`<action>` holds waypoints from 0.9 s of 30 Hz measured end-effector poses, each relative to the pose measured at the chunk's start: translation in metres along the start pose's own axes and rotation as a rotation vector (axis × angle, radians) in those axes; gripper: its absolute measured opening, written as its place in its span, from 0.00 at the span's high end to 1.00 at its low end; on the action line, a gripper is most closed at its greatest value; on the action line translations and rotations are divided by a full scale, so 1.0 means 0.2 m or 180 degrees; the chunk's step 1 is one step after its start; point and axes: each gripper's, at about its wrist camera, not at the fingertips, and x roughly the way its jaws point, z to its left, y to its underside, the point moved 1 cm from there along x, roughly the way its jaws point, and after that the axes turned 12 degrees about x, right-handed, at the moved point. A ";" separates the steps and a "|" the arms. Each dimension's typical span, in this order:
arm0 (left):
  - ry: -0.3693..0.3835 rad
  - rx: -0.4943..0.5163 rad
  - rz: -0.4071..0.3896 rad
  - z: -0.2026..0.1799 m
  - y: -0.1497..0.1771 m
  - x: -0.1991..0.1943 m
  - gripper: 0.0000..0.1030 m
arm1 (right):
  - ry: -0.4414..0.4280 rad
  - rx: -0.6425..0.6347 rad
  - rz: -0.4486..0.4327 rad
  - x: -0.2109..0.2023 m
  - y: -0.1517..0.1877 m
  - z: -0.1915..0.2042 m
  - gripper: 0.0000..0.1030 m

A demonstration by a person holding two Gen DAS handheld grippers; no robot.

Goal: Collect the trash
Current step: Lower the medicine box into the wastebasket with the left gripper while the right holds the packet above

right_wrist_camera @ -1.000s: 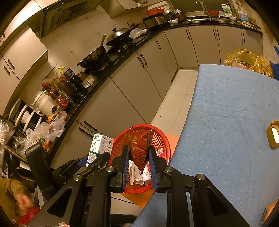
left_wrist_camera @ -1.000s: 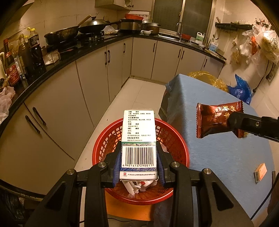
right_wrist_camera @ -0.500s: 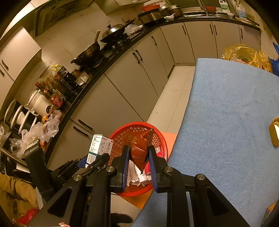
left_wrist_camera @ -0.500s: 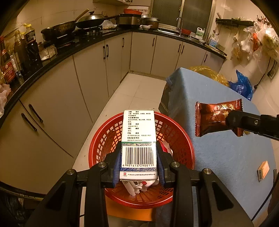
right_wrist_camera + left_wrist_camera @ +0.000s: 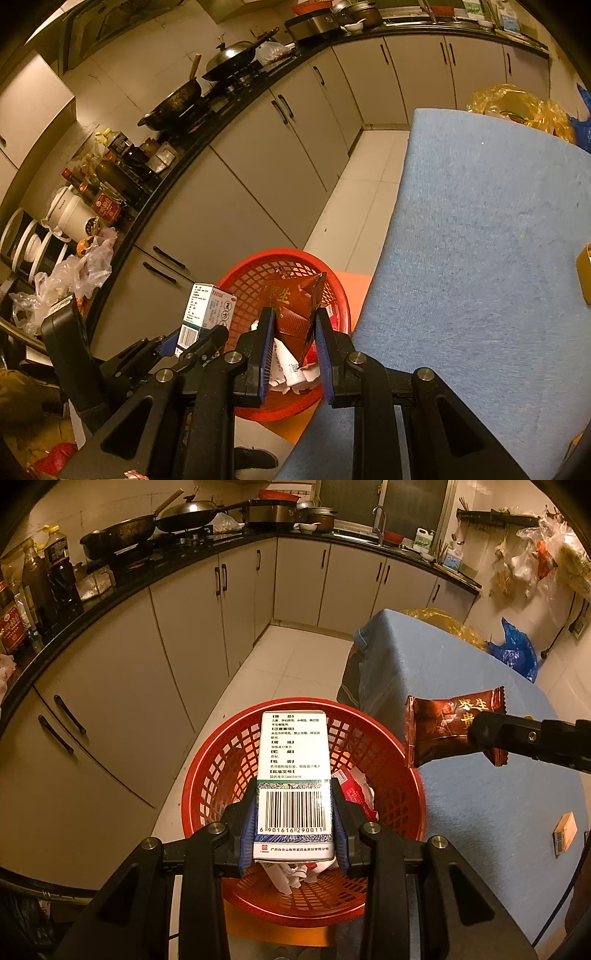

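Two trash items held over red basket

White carton (image 5: 293, 775), barcode side up, long axis pointing away, lies level, clamped by left gripper (image 5: 293, 827) above red mesh basket (image 5: 391, 746). Brown snack wrapper (image 5: 448, 727) with gold print, crimped ends, pinched by right gripper (image 5: 293, 332) over the basket's right rim, beside the blue tabletop (image 5: 491, 812). Basket sits on the floor, already holds crumpled white paper (image 5: 291, 877) and red packaging (image 5: 351, 788). Small orange box (image 5: 565, 832) lies flat on tabletop, well apart.
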 end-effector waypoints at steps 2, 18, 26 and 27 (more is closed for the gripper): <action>0.0012 0.0006 0.0016 0.00 0.01 0.01 0.68 | 0.0017 0.0001 0.0011 0.02 0.00 0.00 0.77; 0.0056 -0.0024 0.0083 0.03 0.04 0.07 0.68 | 0.0099 -0.0022 0.0106 0.14 -0.01 0.00 0.77; 0.0066 -0.0021 0.0084 0.03 0.03 0.08 0.68 | 0.0132 -0.0036 0.0123 0.19 -0.02 0.02 0.77; 0.0067 -0.0015 0.0088 0.03 0.03 0.09 0.68 | 0.0138 -0.0041 0.0123 0.20 -0.02 0.02 0.77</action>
